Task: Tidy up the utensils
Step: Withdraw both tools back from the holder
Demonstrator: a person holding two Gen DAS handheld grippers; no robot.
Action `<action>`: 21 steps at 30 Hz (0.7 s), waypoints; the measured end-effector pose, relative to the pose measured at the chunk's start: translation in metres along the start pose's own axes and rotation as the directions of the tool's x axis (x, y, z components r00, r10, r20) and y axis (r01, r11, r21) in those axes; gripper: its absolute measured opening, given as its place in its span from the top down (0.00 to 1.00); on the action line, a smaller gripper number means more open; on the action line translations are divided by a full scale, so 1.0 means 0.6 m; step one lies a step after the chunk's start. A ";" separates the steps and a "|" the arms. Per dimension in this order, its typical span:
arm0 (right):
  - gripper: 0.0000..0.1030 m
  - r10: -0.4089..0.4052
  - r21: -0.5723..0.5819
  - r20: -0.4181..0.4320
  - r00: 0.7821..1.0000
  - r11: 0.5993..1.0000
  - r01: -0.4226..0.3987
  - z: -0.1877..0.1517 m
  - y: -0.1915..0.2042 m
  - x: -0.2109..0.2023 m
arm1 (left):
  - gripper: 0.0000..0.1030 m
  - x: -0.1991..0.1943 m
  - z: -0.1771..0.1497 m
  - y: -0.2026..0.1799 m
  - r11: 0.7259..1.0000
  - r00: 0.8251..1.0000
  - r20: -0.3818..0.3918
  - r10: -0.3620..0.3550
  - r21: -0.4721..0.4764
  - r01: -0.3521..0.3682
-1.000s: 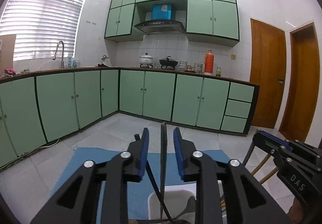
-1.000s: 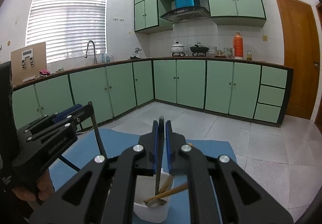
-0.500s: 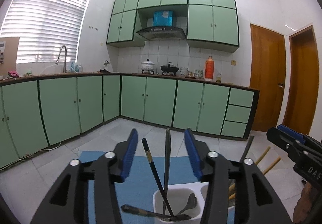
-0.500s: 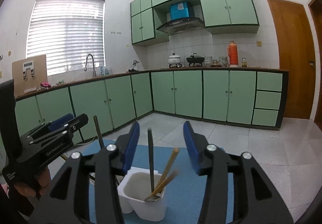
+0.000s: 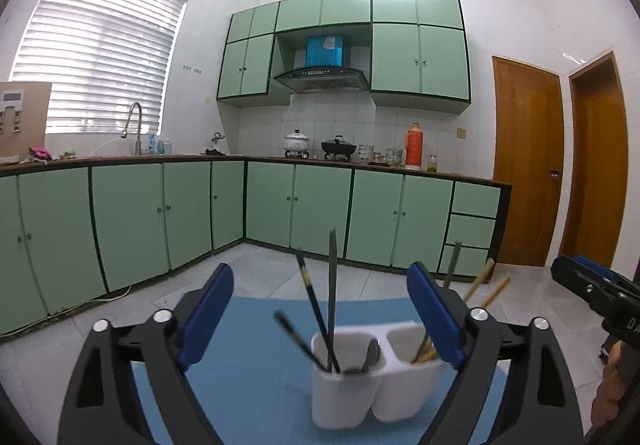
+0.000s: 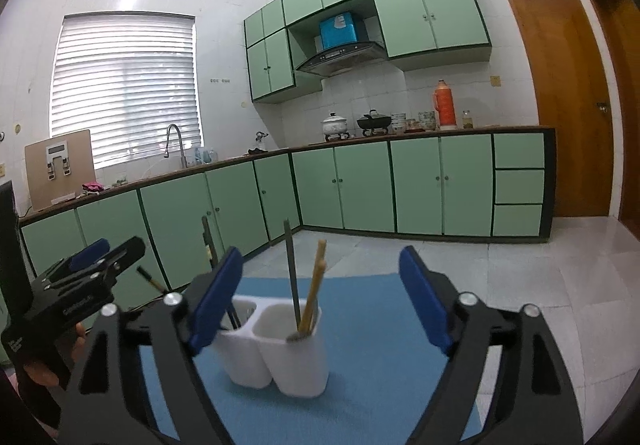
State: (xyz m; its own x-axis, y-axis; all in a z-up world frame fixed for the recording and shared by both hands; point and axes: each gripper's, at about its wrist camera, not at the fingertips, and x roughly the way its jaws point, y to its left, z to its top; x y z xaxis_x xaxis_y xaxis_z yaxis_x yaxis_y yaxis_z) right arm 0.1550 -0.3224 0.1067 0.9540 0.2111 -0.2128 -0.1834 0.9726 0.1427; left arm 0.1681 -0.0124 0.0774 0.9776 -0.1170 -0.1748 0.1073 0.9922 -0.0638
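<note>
A white two-compartment utensil holder (image 5: 372, 377) (image 6: 276, 345) stands on a blue mat (image 5: 248, 365) (image 6: 380, 333). Its left cup holds black chopsticks (image 5: 310, 297), a grey handle (image 5: 332, 285) and a spoon. Its right cup holds wooden chopsticks (image 6: 314, 285) and a grey handle (image 6: 291, 269). My left gripper (image 5: 320, 309) is back from the holder, jaws opening, nothing pressed between the pads. My right gripper (image 6: 320, 293) likewise stands back with jaws opening and nothing gripped. Each gripper shows at the edge of the other's view.
Green base cabinets (image 5: 280, 205) with a worktop run along the far walls. A sink tap (image 5: 134, 121), pots (image 5: 298, 143) and an orange flask (image 5: 415, 145) stand on the worktop. Wooden doors (image 5: 528, 181) are at the right. White tiled floor (image 6: 540, 285) surrounds the mat.
Both grippers let go of the grey handles they had pinched, opened wide and drew back from the holder. The utensils now stand loose in the cups.
</note>
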 end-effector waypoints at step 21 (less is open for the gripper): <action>0.05 -0.034 -0.046 -0.107 0.994 0.998 0.030 -0.089 0.034 -0.108 | 0.06 -0.146 -0.076 0.003 0.999 0.992 -0.119 0.046 0.026 -0.043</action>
State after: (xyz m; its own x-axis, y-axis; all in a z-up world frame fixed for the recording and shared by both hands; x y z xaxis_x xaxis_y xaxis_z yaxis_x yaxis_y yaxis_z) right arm 0.0764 -0.3110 0.0717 0.9291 0.1867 -0.3193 -0.1659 0.9819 0.0916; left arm 0.0747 -0.0026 0.0476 0.9532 -0.0754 -0.2929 0.0696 0.9971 -0.0304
